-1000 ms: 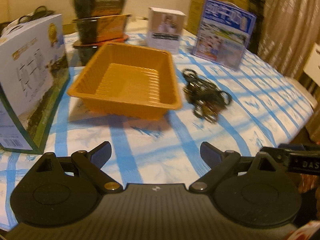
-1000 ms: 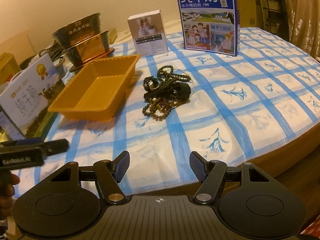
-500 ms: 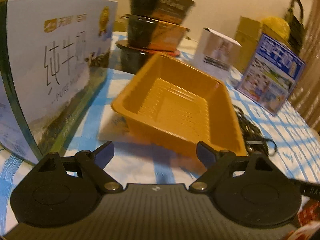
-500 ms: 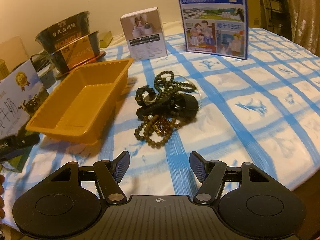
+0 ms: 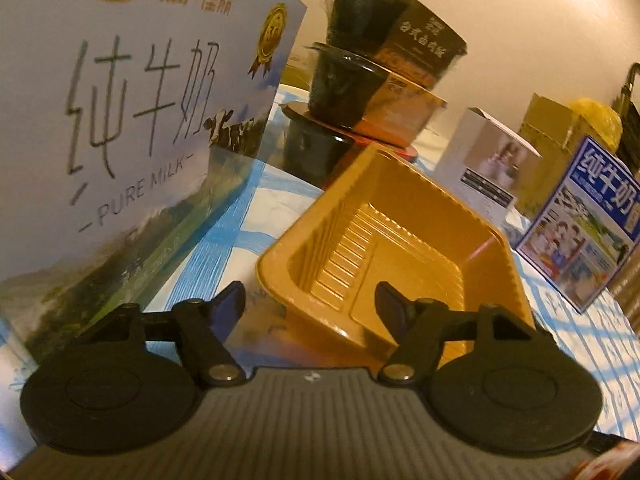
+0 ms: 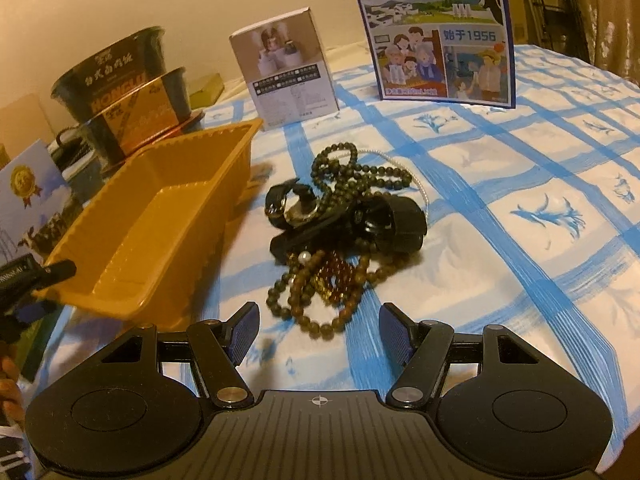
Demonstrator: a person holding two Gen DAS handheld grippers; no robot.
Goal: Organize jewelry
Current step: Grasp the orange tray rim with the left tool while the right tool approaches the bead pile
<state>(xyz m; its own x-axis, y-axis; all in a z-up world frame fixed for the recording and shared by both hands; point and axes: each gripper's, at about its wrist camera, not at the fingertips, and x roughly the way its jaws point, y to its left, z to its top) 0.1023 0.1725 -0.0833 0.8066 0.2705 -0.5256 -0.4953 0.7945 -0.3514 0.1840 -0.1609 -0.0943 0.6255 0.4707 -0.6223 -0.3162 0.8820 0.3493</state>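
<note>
An empty orange plastic tray (image 5: 500, 256) sits on the blue-checked tablecloth; it also shows in the right wrist view (image 6: 132, 236). To its right lies a heap of jewelry (image 6: 340, 232): dark bead strands, an amber bead bracelet and a black watch. My left gripper (image 5: 312, 304) is open, its fingers straddling the tray's near corner. My right gripper (image 6: 318, 328) is open and empty, just in front of the bead heap. The left gripper's tip (image 6: 48, 272) shows at the tray's near left corner.
A large milk carton (image 5: 120, 120) stands close on the left. Stacked black noodle bowls (image 5: 376, 68) stand behind the tray. A small white box (image 6: 284, 68) and a blue milk carton (image 6: 436, 28) stand at the back.
My left gripper has closed in on the tray's near corner, which now lies between its fingers. My right gripper has come forward and lower toward the bead heap.
</note>
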